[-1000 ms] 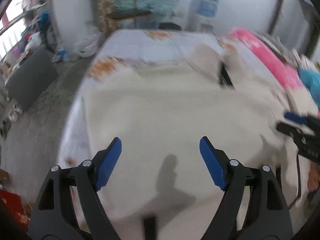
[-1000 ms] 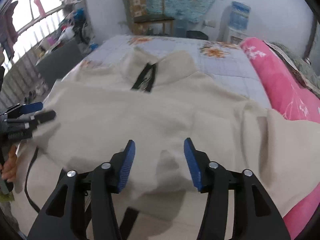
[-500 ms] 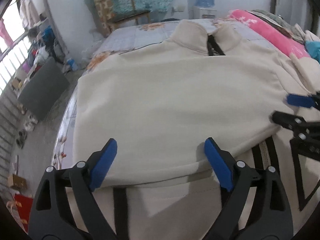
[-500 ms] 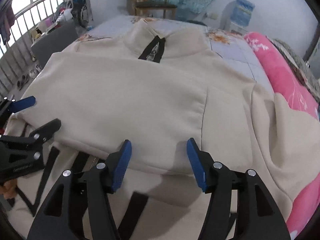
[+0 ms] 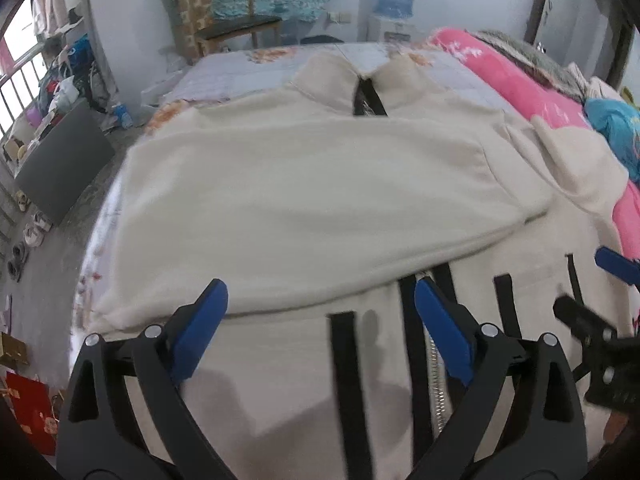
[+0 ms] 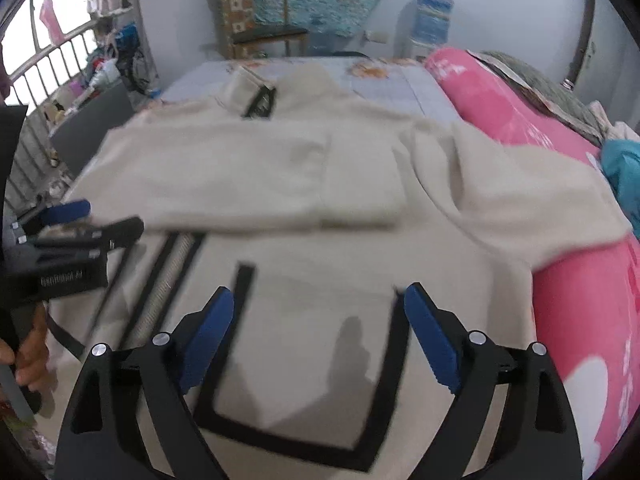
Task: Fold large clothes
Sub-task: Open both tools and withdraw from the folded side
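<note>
Cream fleece zip-up jacket [image 5: 304,192] lies on the bed [image 5: 240,68], one sleeve folded across its chest. My left gripper [image 5: 320,320] and right gripper [image 6: 318,320] have pulled back, jaws open and empty, so that fold looks done.

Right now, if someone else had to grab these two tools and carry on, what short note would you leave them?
Left gripper: open, empty, above the jacket near its zip.
Right gripper: open, empty, over the black-outlined pocket.
Jacket lies on the bed, collar far away. One sleeve is folded across the chest; the other sleeve drapes toward the pink quilt.
Left: fold that sleeve in, then fold the body.
</note>
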The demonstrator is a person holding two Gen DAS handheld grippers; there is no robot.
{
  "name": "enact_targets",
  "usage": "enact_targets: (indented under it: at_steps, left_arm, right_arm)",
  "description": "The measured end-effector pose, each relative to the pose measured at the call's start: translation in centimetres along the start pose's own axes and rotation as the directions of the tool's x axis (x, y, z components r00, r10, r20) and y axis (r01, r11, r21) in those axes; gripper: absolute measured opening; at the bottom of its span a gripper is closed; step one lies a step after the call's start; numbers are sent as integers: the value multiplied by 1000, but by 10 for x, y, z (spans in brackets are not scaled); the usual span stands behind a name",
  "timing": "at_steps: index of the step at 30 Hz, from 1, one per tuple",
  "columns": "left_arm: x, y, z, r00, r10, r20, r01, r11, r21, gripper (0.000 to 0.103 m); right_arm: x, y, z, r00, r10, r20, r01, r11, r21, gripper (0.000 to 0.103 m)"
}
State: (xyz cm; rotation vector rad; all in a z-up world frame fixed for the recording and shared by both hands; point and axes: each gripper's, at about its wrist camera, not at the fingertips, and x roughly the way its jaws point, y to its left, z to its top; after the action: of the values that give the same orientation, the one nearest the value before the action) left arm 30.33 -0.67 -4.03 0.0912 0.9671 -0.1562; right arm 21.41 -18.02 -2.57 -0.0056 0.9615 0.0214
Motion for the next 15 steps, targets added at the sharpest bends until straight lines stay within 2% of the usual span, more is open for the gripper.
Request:
enact_targets:
  at_steps: [5,7,9,10,15]
  left_arm:
    - [20,-17,-5,999,17,-51,-16,1000,19,92]
    - [21,-21,-7,999,31,-43,-30,999,33,95]
    - [21,-21,-9,999,34,-36,-33,999,24,95]
    - [21,-20,-10,999,31,-35,-30,999,17,95]
    - [20,-18,-13,999,30,-18,-30,999,14,95]
  right_arm:
    - [15,-9,-19,997,-60,-48,60,998,18,89]
    - [21,-9,-23,996,-62,-62,63,998,11,90]
    - [22,-8,-25,996,-79,-44,79,997,6,96]
    - [23,-8,-26,996,-83,-41,83,997,2,97]
    - [24,-13,-28,998,-53,-42,54,998,25,97]
